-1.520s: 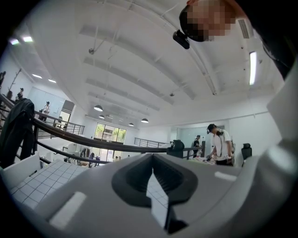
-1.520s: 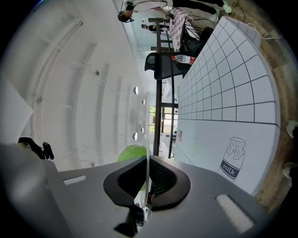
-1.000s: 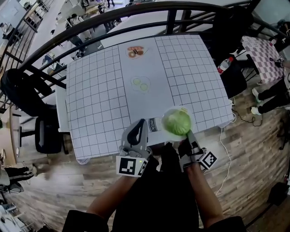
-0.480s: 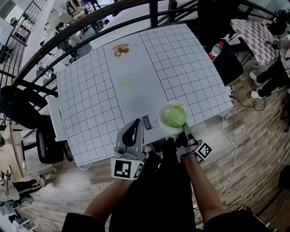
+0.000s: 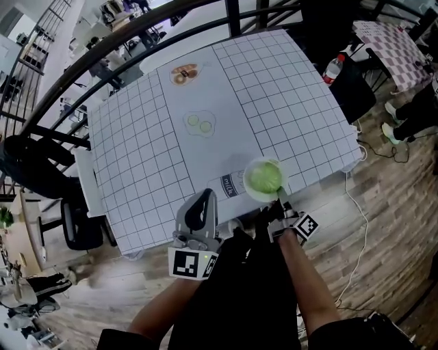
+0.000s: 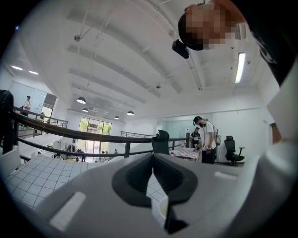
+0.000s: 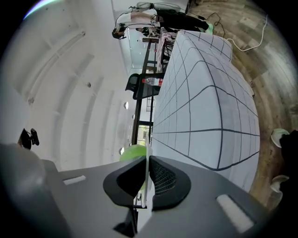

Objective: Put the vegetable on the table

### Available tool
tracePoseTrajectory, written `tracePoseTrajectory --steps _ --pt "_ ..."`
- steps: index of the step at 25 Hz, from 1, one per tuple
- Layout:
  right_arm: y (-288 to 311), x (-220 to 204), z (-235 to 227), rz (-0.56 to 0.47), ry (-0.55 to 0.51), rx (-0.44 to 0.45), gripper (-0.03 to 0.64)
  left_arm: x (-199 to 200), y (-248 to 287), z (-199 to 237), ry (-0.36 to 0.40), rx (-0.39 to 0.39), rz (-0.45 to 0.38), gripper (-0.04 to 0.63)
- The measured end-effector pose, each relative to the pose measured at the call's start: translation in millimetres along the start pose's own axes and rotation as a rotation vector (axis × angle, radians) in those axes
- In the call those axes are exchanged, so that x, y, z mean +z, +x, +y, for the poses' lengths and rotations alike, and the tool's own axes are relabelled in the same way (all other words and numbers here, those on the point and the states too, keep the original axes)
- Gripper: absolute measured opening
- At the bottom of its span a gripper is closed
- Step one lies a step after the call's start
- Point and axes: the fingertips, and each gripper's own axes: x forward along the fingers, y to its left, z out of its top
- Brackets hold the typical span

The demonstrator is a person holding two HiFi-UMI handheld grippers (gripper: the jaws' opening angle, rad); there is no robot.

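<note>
Over the near edge of the gridded tabletop (image 5: pixel 137 157), the right tool (image 5: pixel 277 200) clamps the rim of a white plate (image 5: pixel 248 186) bearing the green vegetable (image 5: pixel 263 178). A milk carton (image 5: pixel 231 184) lies just beside the plate on that edge. The left tool (image 5: pixel 198 205) is closed and empty.

Seen from above, the white plate (image 5: pixel 247 183) hides the tips of the right gripper (image 7: pixel 147 179); food on the far dishes (image 5: pixel 199 124) is too small to identify.

Black railing (image 5: pixel 233 17), office chair (image 5: pixel 79 222)
</note>
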Motion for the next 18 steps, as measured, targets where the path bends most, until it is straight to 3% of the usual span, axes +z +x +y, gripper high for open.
tracePoseTrajectory --steps 6,12,18 --pt "-7 -8 -36 0.012 -0.009 -0.102 0.017 -8 2 1 0.001 -0.009 0.016 0.009" --pt "-7 -6 -48 -0.004 0.055 -0.116 0.02 -17 7 -4 -0.009 -0.016 0.043 0.009" --pt "-9 -8 -61 0.012 0.043 -0.15 0.021 -20 10 -3 -0.012 -0.018 0.05 0.009"
